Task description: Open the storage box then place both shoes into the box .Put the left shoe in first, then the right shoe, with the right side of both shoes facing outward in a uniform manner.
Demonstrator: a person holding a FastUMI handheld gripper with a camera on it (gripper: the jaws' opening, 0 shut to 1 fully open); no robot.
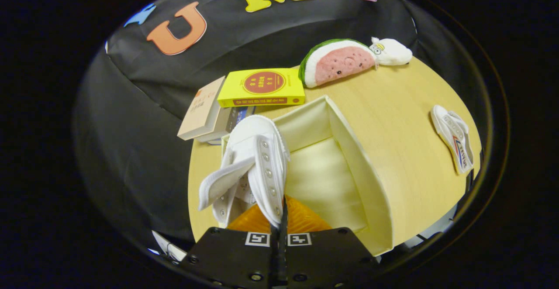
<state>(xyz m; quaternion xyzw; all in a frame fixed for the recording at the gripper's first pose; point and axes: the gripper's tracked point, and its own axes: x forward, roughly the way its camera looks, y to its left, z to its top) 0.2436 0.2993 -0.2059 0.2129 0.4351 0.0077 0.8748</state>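
My gripper (281, 219) is shut on the eyelet edge of a white canvas shoe (257, 158), which hangs toe-forward between the orange fingers (305, 221) with its tongue flopped out to the left. The shoe hovers over the left part of the open cream storage box (371, 180), whose inside is bare beside it. A second white shoe (454, 142) with a red and blue stripe lies on its side on the wooden table (401, 105), far to the right of the box.
A yellow book (262, 88) tops a stack of books (205, 114) just beyond the box. A watermelon-slice plush (338, 62) and a small white plush (391, 51) sit at the table's far edge.
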